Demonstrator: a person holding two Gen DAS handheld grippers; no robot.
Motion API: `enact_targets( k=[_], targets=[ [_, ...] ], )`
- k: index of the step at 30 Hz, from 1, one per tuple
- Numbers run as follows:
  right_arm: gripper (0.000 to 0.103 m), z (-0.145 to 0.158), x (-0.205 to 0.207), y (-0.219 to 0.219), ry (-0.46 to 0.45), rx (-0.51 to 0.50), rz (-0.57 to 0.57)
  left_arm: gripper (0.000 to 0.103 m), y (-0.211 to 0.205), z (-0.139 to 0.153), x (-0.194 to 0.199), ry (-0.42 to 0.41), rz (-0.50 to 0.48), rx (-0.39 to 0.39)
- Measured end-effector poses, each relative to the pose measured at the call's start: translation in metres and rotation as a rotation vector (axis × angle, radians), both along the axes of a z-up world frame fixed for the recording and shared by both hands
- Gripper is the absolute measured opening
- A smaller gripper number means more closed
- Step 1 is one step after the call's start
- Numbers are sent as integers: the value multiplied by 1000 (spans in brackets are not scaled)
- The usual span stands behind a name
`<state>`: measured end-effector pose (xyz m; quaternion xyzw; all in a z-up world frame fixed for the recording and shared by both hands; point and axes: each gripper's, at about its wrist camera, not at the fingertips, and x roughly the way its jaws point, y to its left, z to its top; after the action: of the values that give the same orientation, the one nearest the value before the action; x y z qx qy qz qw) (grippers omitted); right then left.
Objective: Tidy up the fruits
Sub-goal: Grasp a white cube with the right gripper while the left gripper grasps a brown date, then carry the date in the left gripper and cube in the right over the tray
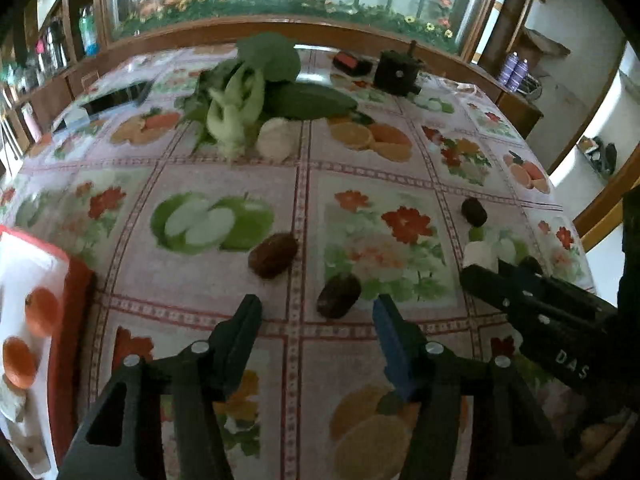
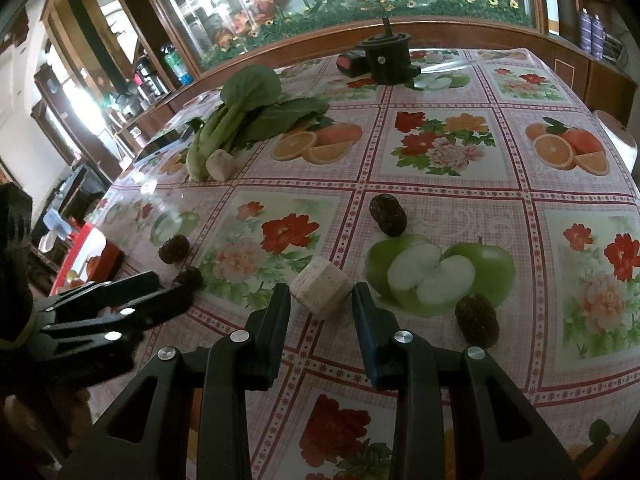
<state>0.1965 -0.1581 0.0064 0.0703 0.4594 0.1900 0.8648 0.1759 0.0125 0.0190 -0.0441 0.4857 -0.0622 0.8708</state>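
Note:
Several dark dates lie on the fruit-print tablecloth. One date [image 1: 339,295] [image 2: 190,278] sits just ahead of my left gripper [image 1: 316,312], between its fingertips and nearer the blue one, with neither pad touching it. That gripper is open. Another date [image 1: 273,255] lies a little further off to the left. My right gripper [image 2: 320,294] is shut on a white cube [image 2: 318,292] [image 1: 478,254] that rests on the cloth. More dates [image 2: 388,210] [image 2: 478,320] lie ahead of it and to its right. A red tray [image 1: 76,280] at the left holds oranges [image 1: 42,312].
Leafy greens [image 1: 240,96] and a pale lump [image 1: 278,138] lie at mid-table. At the far edge stand a black device [image 1: 398,72] and a red-and-black box [image 1: 352,62]. A flat screen [image 1: 116,98] lies far left. The table drops off on the right.

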Motion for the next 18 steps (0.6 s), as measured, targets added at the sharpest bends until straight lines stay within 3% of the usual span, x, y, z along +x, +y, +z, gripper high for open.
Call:
enact_targets(
  k=[5,6,7,8,18],
  targets=[
    [32,0,-1,0,-5,4,-3,59,-6,-1,3,-22,-15,31],
    [32,0,-2,0,-9,2,-3,50,-5,-1,3,-29,-9,39],
    [32,0,-3,1,-13,0,-4,30,-4,-1,2,-37,-14,39],
    [32,0,-4,2,-18,-6,-4,22,-4,-1,1,-38,-25,30],
    [31,2,-14,-1,-50,-16,-43,22,3,1,-18,-27,-14,-25]
  ],
)
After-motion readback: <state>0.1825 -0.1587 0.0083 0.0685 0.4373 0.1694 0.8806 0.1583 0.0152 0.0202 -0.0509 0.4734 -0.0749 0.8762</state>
